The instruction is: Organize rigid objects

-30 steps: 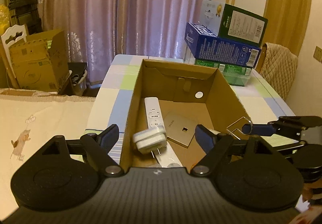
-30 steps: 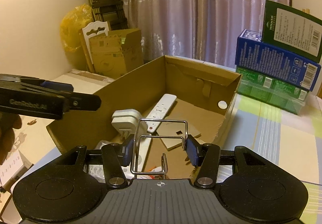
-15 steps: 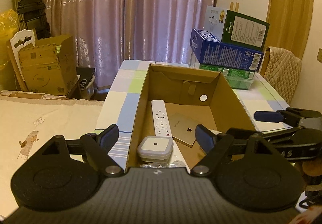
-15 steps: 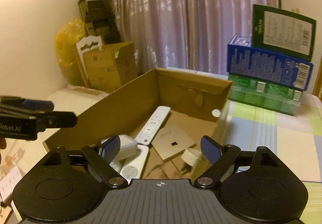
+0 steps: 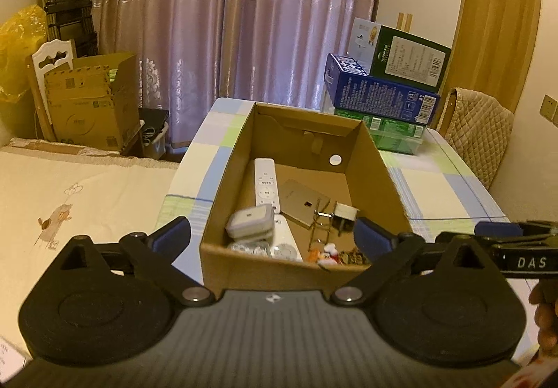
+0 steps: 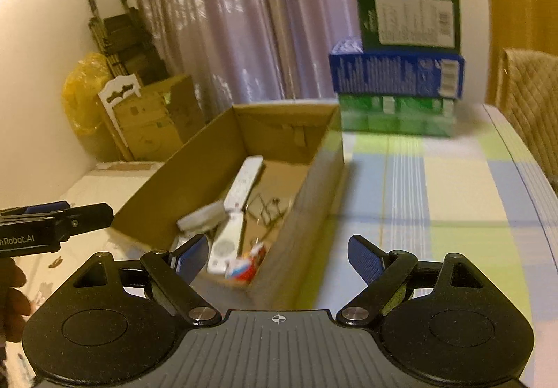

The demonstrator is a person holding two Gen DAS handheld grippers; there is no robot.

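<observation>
While both tools hang clear of the load, the left wrist view looks down into the open cardboard box [image 5: 307,199] that sits on the checked bench [image 5: 450,189]; the left tool [image 5: 272,236] is spread wide with nothing between its blue pads, hovering just short of the box's near wall. Inside lie a long white remote [image 5: 265,184], a flat beige plate [image 5: 304,201] with a small dark square, a grey-and-white adapter [image 5: 250,225] resting on a second white remote [image 5: 286,241], a bent wire clip [image 5: 322,219], a white plug [image 5: 344,213] and some small red-and-white bits near the front wall. All of these look hard and light; the wire clip is thin and would likely slip unless pinched across its bars. The right tool [image 5: 498,231] pokes in from the side, beside the box. From the right wrist view, which is motion-blurred, the right tool [image 6: 277,253] is likewise fully spread and empty, over the box's near corner and the bench beside it, with the stacked cartons [image 6: 397,74] well beyond. No loose item shows on the bench, so the sorting seems nearly finished; a good next move would be to scan for strays and keep both tools above the rim so the box is not nudged.
</observation>
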